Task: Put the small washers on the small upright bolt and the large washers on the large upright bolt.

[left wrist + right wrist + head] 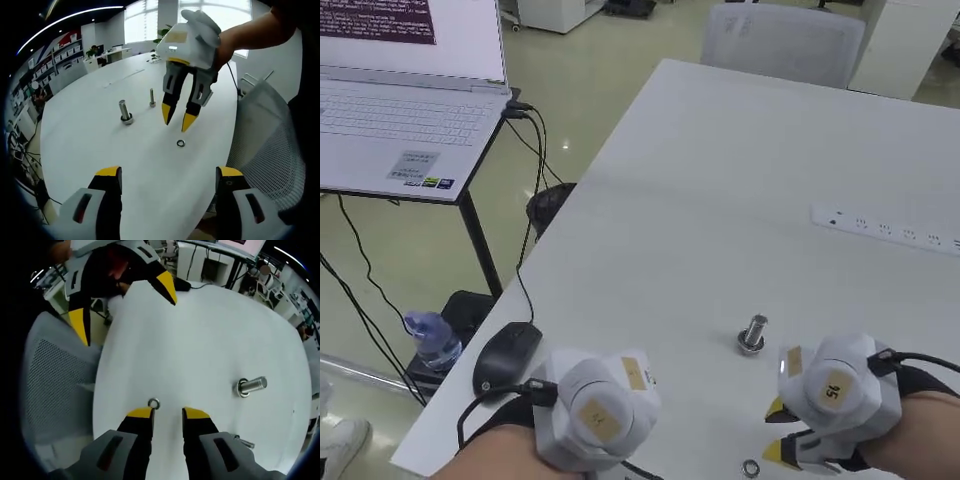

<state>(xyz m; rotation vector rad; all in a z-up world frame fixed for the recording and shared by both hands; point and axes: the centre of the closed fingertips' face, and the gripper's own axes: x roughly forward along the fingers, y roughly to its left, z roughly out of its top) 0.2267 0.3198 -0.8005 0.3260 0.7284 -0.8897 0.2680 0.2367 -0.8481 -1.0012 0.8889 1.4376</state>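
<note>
Plainly, one loose washer (154, 403) lay flat on the white table (720, 200) close to its near edge. It sat just beyond one jaw tip of the right gripper (168, 413), whose jaws stood a little apart with nothing between them. The left gripper (168, 172) hung to the left, its jaws spread wide and empty, pointing across at the right one. Farther in on the table stood the large bolt (752, 335), upright on its head. In the left gripper view the small bolt (152, 97) stood upright just beyond it, the two near each other but apart. Whether any washer already sat on either bolt could not be told. Nor was it clear whether the loose washer was a small or a large one, though it looked small against the large bolt. By my judgement the washer would be light, stiff and thin, a metal ring lying flush on a smooth top. Pushed from one side, it would likely skate away rather than lift. The safest hold seemed to be across its outer rim, jaw tips set down on either side and closed square, leaving the hole free to drop over the bolt's thread. A mouse (505, 358) and a power strip (885, 228) lay well apart from the work.
</note>
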